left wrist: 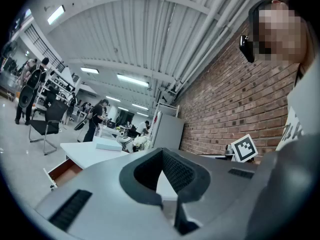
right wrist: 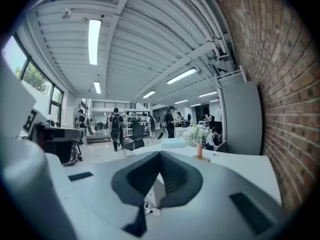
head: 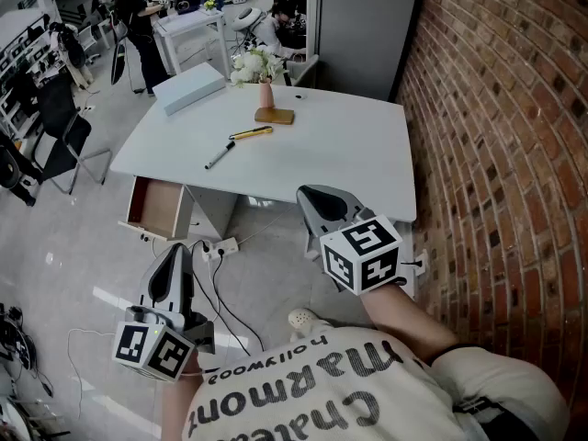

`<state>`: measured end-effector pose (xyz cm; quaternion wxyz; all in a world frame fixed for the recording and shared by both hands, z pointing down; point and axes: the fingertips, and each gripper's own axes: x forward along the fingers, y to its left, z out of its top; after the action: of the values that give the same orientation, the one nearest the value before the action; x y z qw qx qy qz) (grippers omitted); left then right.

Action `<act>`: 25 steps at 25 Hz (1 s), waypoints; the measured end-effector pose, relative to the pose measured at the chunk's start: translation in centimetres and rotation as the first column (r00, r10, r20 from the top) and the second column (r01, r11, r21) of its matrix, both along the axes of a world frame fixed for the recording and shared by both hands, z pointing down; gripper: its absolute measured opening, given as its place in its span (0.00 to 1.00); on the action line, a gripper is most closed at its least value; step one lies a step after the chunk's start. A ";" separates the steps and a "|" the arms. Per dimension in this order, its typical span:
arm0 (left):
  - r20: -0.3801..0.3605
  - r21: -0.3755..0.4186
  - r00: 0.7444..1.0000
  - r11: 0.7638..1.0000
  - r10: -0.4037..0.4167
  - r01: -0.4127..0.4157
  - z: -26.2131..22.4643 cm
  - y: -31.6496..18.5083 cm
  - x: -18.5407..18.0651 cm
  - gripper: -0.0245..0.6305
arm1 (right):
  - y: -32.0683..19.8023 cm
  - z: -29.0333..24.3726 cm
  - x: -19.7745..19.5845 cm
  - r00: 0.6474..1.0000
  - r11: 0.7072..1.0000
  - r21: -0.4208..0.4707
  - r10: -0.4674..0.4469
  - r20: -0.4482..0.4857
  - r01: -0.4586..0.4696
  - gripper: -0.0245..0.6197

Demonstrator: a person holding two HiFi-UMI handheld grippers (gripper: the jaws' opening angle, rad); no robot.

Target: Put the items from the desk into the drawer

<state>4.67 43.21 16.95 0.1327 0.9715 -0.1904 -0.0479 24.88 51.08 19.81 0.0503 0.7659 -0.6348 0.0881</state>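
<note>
Drawer open under desk; pen, marker, vase, box on top; left tool, right tool closed, empty.

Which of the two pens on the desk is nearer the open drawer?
The slim black pen, nearer the white desk's front left; the slim yellow pen lies farther back, by the brown wooden block.
</note>
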 end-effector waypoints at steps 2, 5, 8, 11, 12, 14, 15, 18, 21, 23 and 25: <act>0.001 0.000 1.000 1.000 -0.001 0.001 0.3 0.0 0.0 0.04 | 0.0 0.2 -0.1 1.000 1.000 0.000 -0.006 -0.001 0.006 0.04; 0.000 0.001 1.000 1.000 0.004 -0.004 0.4 0.2 -0.1 0.04 | 0.2 0.3 -0.4 1.000 1.000 0.002 -0.007 -0.004 0.007 0.04; -0.004 -0.001 1.000 1.000 0.009 -0.009 0.3 0.2 -0.5 0.04 | 0.2 0.3 -0.8 1.000 1.000 0.002 -0.005 -0.004 0.005 0.04; -0.008 -0.004 1.000 1.000 0.009 -0.009 0.3 0.1 -0.9 0.04 | 0.2 0.4 -1.2 1.000 1.000 0.001 -0.005 0.000 0.005 0.04; -0.008 -0.006 1.000 1.000 0.009 -0.009 0.4 0.1 -1.0 0.04 | 0.2 0.5 -1.3 1.000 1.000 0.000 -0.006 0.001 0.006 0.04; -0.006 -0.015 1.000 1.000 0.004 -0.004 0.9 0.0 -1.1 0.04 | 0.2 0.9 -1.4 1.000 1.000 -0.004 -0.006 0.005 0.006 0.04; -0.006 -0.021 1.000 1.000 0.001 -0.002 1.2 -0.2 -1.2 0.04 | 0.1 1.1 -1.5 1.000 1.000 -0.003 -0.004 0.013 0.004 0.04; -0.008 -0.057 1.000 0.998 -0.012 0.012 2.0 -0.8 -1.7 0.04 | -0.1 1.8 -1.6 0.999 1.000 0.001 0.002 0.053 -0.002 0.04; -0.010 -0.093 0.999 0.995 -0.039 0.038 3.1 -1.9 -2.2 0.04 | -0.7 2.5 -1.5 0.997 1.000 -0.001 0.000 0.079 0.000 0.04; -0.010 -0.114 0.998 0.992 -0.059 0.057 3.9 -2.8 -2.3 0.04 | -1.7 3.1 -1.2 0.996 1.000 -0.007 -0.006 0.086 0.007 0.04; -0.005 -0.124 0.997 0.990 -0.073 0.072 4.4 -4.0 -2.1 0.04 | -2.9 3.8 -0.7 0.996 1.000 -0.016 -0.014 0.090 0.015 0.04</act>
<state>2.53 39.20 21.38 0.1919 0.9536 -0.2276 -0.0454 24.19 48.13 23.57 0.0290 0.7561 -0.6413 0.1274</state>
